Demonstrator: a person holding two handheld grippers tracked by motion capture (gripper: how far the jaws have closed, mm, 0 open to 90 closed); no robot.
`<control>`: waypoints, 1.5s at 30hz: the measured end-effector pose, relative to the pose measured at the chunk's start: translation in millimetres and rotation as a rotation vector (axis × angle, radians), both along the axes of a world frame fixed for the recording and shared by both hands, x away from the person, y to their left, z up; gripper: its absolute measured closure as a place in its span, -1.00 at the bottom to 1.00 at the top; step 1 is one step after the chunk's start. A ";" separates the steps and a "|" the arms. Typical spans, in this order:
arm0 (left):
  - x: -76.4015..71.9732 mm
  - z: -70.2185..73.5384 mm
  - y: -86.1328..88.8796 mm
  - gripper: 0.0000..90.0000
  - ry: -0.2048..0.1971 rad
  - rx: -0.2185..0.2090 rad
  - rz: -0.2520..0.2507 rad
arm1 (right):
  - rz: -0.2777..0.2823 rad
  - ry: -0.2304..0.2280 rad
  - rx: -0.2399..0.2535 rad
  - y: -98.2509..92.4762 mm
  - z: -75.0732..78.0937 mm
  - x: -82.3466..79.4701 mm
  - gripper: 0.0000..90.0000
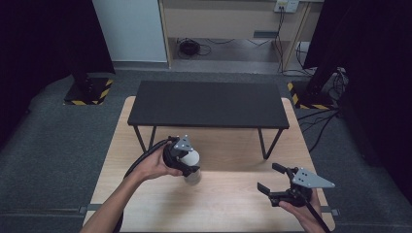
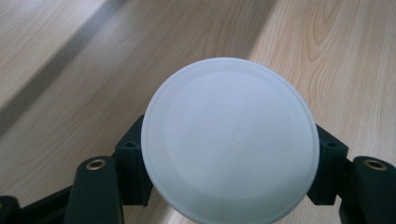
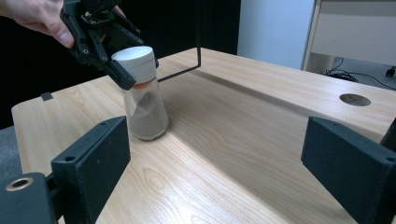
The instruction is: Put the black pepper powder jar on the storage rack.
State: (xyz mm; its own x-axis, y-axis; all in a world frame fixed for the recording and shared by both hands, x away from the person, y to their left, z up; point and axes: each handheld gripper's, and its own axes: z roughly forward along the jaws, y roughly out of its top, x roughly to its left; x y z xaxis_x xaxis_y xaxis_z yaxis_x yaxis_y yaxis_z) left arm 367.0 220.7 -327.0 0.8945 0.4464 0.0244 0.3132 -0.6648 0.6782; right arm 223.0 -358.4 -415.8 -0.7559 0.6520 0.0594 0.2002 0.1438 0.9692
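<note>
Clamping the jar's white lid (image 2: 230, 140), the left gripper (image 1: 183, 158) risks tipping the tilted jar (image 3: 145, 112) and shifting its powder; the right gripper (image 1: 284, 187) hangs open.

The jar (image 1: 192, 167) stands on the table (image 1: 233, 204) at 6 o'clock from the raised shelf (image 1: 206, 104), with the right gripper (image 1: 272, 178) at the jar's 3 o'clock.
</note>
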 end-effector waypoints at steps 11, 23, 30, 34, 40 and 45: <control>-2.6 15.5 0.7 -0.27 0.004 0.011 -0.011 | 0.003 -0.001 -0.008 0.6 0.4 0.3 -0.81; -14.8 94.8 6.8 -0.27 -0.039 -0.035 -0.078 | 0.011 0.001 -0.016 2.8 0.8 0.7 -0.81; -22.6 148.7 6.4 -0.27 -0.063 -0.027 -0.097 | 0.018 0.001 -0.023 4.1 1.0 1.3 -0.81; -25.9 177.5 3.8 -0.27 -0.076 -0.016 -0.105 | 0.019 0.002 -0.026 4.3 1.1 1.5 -0.81; -29.5 209.1 -2.3 -0.27 -0.100 0.010 -0.124 | 0.018 0.003 -0.028 4.7 1.2 1.5 -0.81; -25.2 220.5 -3.3 -0.27 -0.110 -0.012 -0.112 | 0.022 0.002 -0.030 5.1 1.5 1.7 -0.81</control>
